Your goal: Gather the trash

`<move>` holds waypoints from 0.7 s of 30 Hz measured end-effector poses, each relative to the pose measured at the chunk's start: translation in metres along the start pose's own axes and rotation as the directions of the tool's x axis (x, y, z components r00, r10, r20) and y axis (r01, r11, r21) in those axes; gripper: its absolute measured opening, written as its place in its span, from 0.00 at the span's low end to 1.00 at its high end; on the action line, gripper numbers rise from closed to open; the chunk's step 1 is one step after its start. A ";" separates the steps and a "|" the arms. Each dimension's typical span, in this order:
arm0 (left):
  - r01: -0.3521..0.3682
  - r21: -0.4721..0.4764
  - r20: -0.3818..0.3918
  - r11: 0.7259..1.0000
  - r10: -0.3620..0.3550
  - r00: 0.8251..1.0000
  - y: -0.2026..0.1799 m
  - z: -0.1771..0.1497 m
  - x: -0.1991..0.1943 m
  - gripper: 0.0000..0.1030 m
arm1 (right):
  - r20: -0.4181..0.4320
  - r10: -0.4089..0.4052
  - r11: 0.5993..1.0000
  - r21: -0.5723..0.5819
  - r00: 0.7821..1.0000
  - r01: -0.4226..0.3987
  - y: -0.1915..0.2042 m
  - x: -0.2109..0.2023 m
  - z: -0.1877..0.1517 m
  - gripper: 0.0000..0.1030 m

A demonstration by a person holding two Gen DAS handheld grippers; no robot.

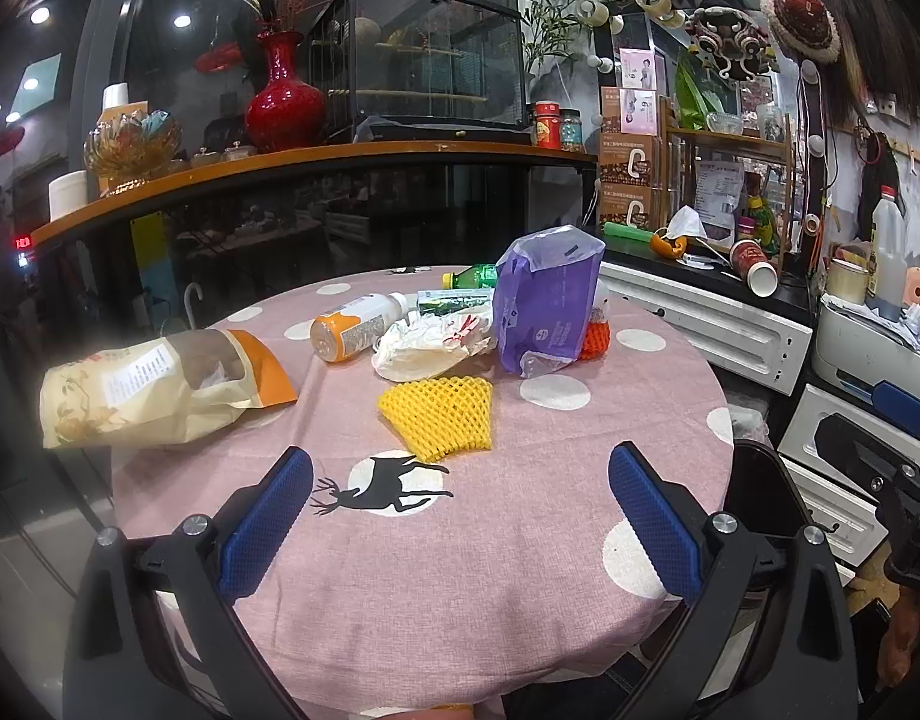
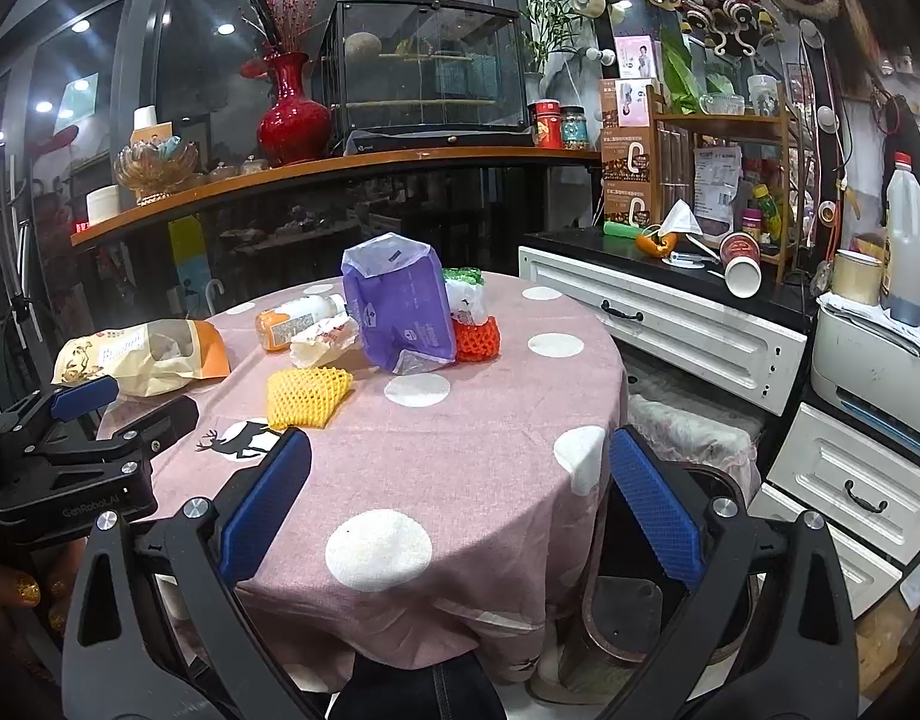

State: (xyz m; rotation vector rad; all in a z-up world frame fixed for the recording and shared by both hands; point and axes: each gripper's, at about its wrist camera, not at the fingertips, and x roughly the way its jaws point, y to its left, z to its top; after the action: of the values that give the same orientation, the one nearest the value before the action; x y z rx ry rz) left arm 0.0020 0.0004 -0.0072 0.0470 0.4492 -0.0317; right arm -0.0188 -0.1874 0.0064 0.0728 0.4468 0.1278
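Trash lies on a round table with a pink dotted cloth (image 1: 460,540) (image 2: 460,450): a yellow foam net (image 1: 438,417) (image 2: 306,396), a purple plastic bag (image 1: 547,306) (image 2: 396,306), a beige and orange snack bag (image 1: 153,384) (image 2: 141,357), an orange-capped white bottle (image 1: 354,327) (image 2: 297,318), a white wrapper (image 1: 429,342) (image 2: 324,342), an orange foam net (image 1: 595,339) (image 2: 476,339) and a green bottle (image 1: 469,276). My left gripper (image 1: 460,516) is open and empty, above the near table edge just short of the yellow net. My right gripper (image 2: 460,498) is open and empty, near the table's right front edge.
A dark round bin (image 2: 658,588) stands on the floor right of the table. White drawers (image 2: 670,324) with a tipped paper cup (image 2: 742,264) are at the right. A counter with a red vase (image 1: 282,99) runs behind. The left gripper shows in the right wrist view (image 2: 87,450).
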 end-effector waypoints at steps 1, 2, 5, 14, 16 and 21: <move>0.001 -0.001 -0.001 1.000 -0.001 1.000 0.000 0.000 0.000 0.95 | 0.000 0.001 1.000 0.000 1.000 -0.001 0.000 0.000 -0.001 0.95; 0.001 -0.001 -0.001 1.000 -0.001 1.000 0.000 0.000 0.000 0.95 | -0.001 0.001 1.000 0.001 1.000 -0.001 0.000 0.000 0.000 0.95; 0.001 -0.001 -0.001 1.000 -0.001 1.000 0.000 0.000 0.000 0.95 | -0.002 0.002 1.000 0.003 1.000 -0.002 0.000 0.000 -0.001 0.95; 0.001 -0.001 -0.001 1.000 -0.001 1.000 0.000 0.000 0.000 0.95 | -0.003 0.005 1.000 0.003 1.000 -0.005 0.000 0.000 0.000 0.95; 0.001 -0.001 -0.002 1.000 -0.001 1.000 0.000 0.000 0.000 0.95 | -0.003 0.006 1.000 0.003 1.000 -0.006 0.000 0.000 0.000 0.95; 0.000 -0.001 -0.001 1.000 0.000 1.000 0.000 0.000 0.000 0.95 | -0.003 0.006 1.000 0.003 1.000 -0.006 0.001 0.000 0.000 0.95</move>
State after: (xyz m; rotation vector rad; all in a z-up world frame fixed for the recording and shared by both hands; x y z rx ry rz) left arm 0.0022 0.0005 -0.0073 0.0459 0.4503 -0.0316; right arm -0.0187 -0.1867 0.0062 0.0767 0.4493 0.1327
